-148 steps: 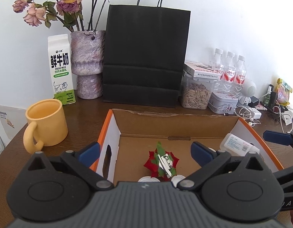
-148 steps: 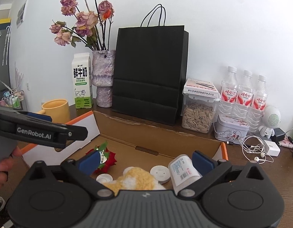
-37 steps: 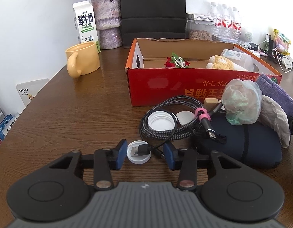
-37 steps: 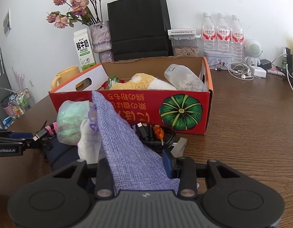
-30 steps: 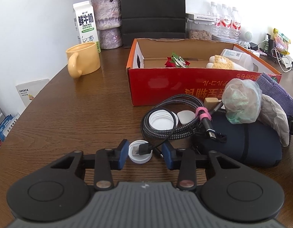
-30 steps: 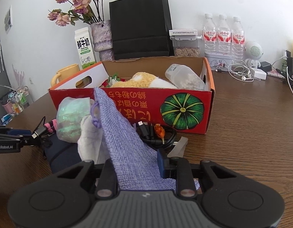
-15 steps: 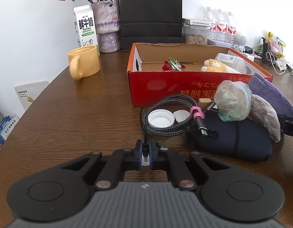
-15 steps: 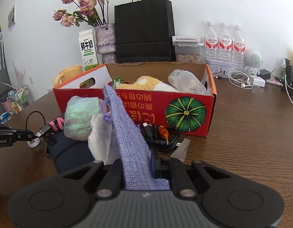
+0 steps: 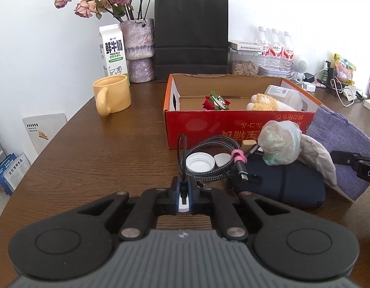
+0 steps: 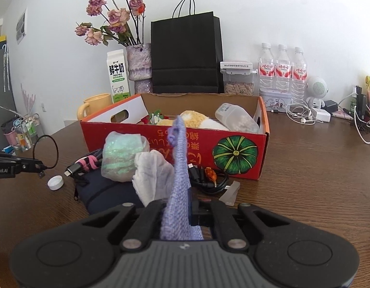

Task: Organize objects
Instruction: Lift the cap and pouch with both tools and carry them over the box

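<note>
My left gripper (image 9: pixel 184 187) is shut on the plug end of a black braided cable (image 9: pixel 210 147), whose coil lies in front of the red cardboard box (image 9: pixel 233 126). A small white cap (image 9: pixel 183 206) lies under the jaws. My right gripper (image 10: pixel 177 210) is shut on a purple woven pouch (image 10: pixel 177 168), lifted upright over a dark blue case (image 10: pixel 105 192). A wrapped green bundle (image 10: pixel 122 159) and crumpled white cloth (image 10: pixel 152 172) rest on that case. The box holds a plush toy (image 10: pixel 194 118), a plastic bottle (image 10: pixel 235 117) and a red flower clip (image 9: pixel 215 102).
A yellow mug (image 9: pixel 111 93), milk carton (image 9: pixel 113 50), flower vase (image 9: pixel 138 48) and black paper bag (image 9: pixel 191 36) stand behind the box. Water bottles (image 10: pixel 282 68), a seed jar (image 10: pixel 237 80) and loose chargers (image 10: pixel 317 115) sit at the right. A white lid (image 9: pixel 200 162) lies inside the coil.
Both grippers closed: the left on the cable plug, the right on the purple pouch. Both have since lifted, drawing the cable end up into a loop and raising the pouch.
</note>
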Available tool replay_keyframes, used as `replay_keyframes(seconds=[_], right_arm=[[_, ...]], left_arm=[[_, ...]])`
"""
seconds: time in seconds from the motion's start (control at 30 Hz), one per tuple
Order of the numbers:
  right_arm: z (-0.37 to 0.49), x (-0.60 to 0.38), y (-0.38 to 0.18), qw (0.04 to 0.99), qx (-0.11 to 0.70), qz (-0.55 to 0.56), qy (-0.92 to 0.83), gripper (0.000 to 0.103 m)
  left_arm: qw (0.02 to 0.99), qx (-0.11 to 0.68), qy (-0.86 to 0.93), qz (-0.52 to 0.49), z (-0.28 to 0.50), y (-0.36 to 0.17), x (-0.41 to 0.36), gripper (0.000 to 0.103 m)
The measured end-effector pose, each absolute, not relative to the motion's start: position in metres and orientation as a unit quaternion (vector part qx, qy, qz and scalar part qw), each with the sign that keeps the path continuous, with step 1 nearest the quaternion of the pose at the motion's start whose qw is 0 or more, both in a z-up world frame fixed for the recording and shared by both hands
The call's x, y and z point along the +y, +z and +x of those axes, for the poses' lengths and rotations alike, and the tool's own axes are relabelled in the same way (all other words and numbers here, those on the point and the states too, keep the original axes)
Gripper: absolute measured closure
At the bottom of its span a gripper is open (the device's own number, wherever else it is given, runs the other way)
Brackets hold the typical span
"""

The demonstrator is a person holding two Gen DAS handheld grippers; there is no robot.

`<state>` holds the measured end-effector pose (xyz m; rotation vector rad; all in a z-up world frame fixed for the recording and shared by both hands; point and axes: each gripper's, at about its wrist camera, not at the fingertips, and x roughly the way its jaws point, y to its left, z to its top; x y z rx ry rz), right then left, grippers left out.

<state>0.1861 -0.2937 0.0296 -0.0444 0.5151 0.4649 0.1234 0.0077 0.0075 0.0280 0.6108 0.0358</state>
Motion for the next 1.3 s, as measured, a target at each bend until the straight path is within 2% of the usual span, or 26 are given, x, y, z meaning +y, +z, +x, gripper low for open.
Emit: replay_keyframes(seconds=[0.57, 1.3], right_arm=[[0.167, -0.288, 0.067, 0.950, 0.201, -0.024, 0.237, 0.102], [0.246, -0.238, 0.102, 0.944, 0.150, -0.029, 0.293, 0.102]], left_arm=[[0.967, 0.254, -0.004, 0.019, 0.117, 0.042, -0.005, 0.096], [0.975, 0.220, -0.040, 0.016, 0.217, 0.057, -0.027, 0.096]])
